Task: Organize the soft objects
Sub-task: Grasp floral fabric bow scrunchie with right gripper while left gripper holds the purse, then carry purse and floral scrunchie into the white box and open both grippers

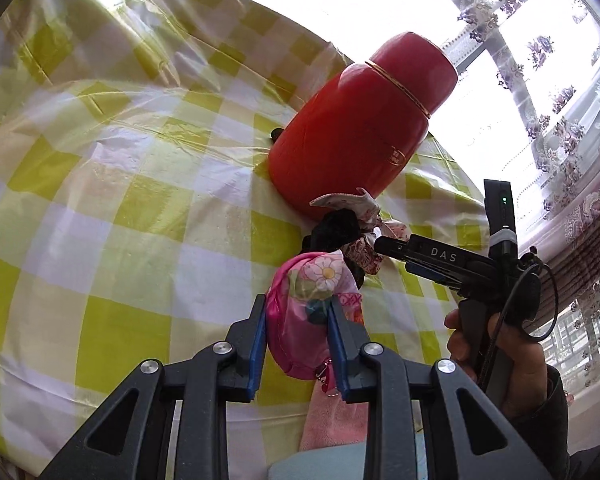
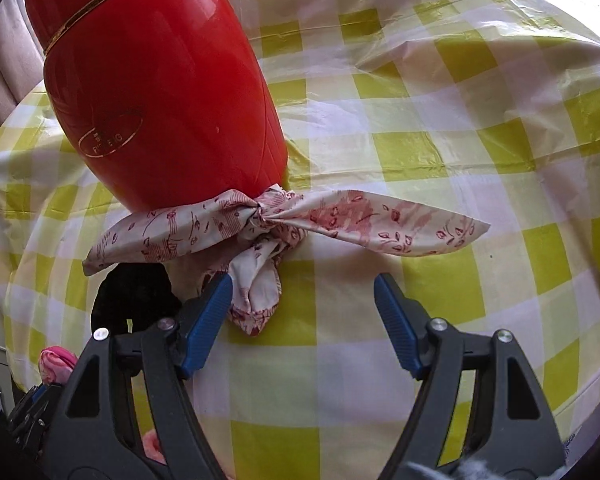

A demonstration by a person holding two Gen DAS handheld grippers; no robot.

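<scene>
Pink floral pouch [image 1: 314,312] sits pinched in the left gripper [image 1: 298,312]. At its one o'clock, the right gripper [image 2: 302,300], jaws spread, reaches the knotted scrunchie [image 2: 260,220] touching the red flask [image 2: 160,92]; a careless pull could likely topple the flask.

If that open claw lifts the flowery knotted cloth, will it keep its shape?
Probably not. The knotted cloth looks thin and creased, so its two long tails would likely droop. It seems light. The right claw is open beside it; pinching the bunched knot would likely hold best.
</scene>
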